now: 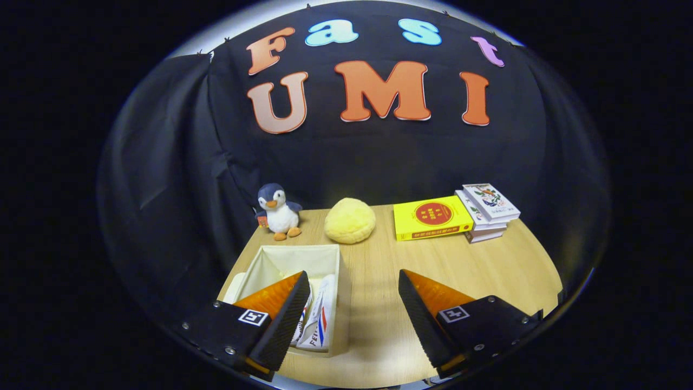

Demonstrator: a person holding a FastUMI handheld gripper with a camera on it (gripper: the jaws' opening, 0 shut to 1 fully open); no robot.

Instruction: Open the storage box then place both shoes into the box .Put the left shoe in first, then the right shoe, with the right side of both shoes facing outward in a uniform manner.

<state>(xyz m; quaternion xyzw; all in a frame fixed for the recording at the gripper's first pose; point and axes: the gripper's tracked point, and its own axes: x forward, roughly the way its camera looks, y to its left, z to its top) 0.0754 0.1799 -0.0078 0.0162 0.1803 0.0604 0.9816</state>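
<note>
Storage box (287, 260): beige fabric-lined, open at the top, lower left of the frame on the wooden table (487, 260). No lid seen over the opening, so the opening step looks done.

Inside the box, at its near right side: white shoes (316, 319) with red and blue stripes, standing on edge against the box wall. At least one shoe is clearly in; a second white shape lies just left of it, partly hidden behind the left finger. Cannot tell for certain whether that is the second shoe, nor which side faces outward. No shoe lies on the bare table.

Gripper (352, 314): fingers spread wide apart, nothing between them, holding nothing. Left finger overlaps the box's near corner in the picture; right finger is over bare tabletop.

Judgement: task at or near its end; the remaining item is checking the pair and its orientation.

Beyond the box, along the table's far edge: penguin plush (278, 211) at left, yellow round cushion (350, 220) at centre, yellow book (431, 218), small stack of books (487, 211) at right.
</note>
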